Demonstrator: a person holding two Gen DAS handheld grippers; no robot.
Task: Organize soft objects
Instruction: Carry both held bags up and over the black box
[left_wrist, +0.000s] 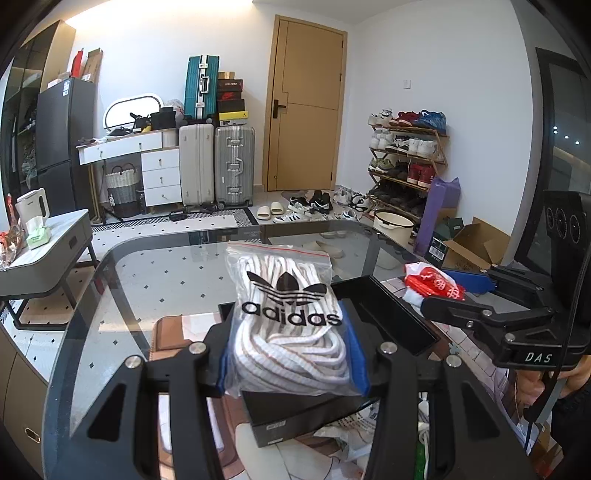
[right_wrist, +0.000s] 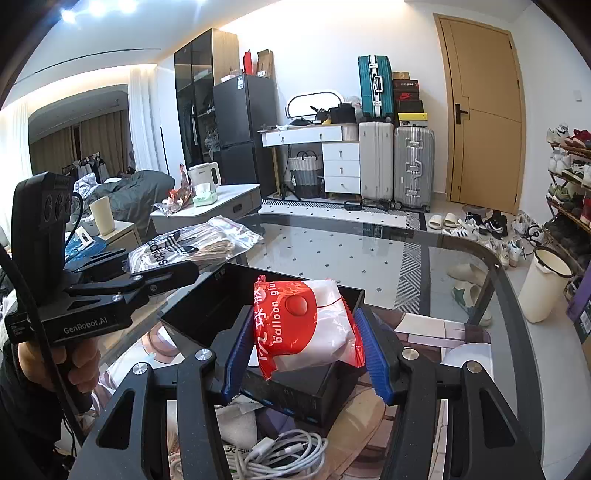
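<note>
Glass table (left_wrist: 155, 266), rounded at its far corners, carrying everything; black box (right_wrist: 221, 299) open-topped near the middle of the near edge, its long axis running from near left to far right in the right wrist view, walls upright, floor looking bare where visible.

Left gripper (left_wrist: 291, 354) holding a clear zip bag of rolled white socks (left_wrist: 291, 314), blue pads pressed against both sides of the bag, fingers at a middling spread set by the bag's bulk; bag standing on end, red zip strip uppermost, poised above the near left wall of the box.

Right gripper (right_wrist: 306, 350) clamped on a red-and-white packet (right_wrist: 303, 325), smaller than the bag, pads touching its two flanks, fingers fairly narrow; packet tilted, hanging over the near right corner of the box.

Both loads raised above the box rim, neither yet resting inside; apparently just short of release. Judged from this: box cavity lying straight ahead of and below both sets of fingers; packet seemingly nearer the opening, so probably first to drop; sock bag likely needing laying along the long axis to fit.
</note>
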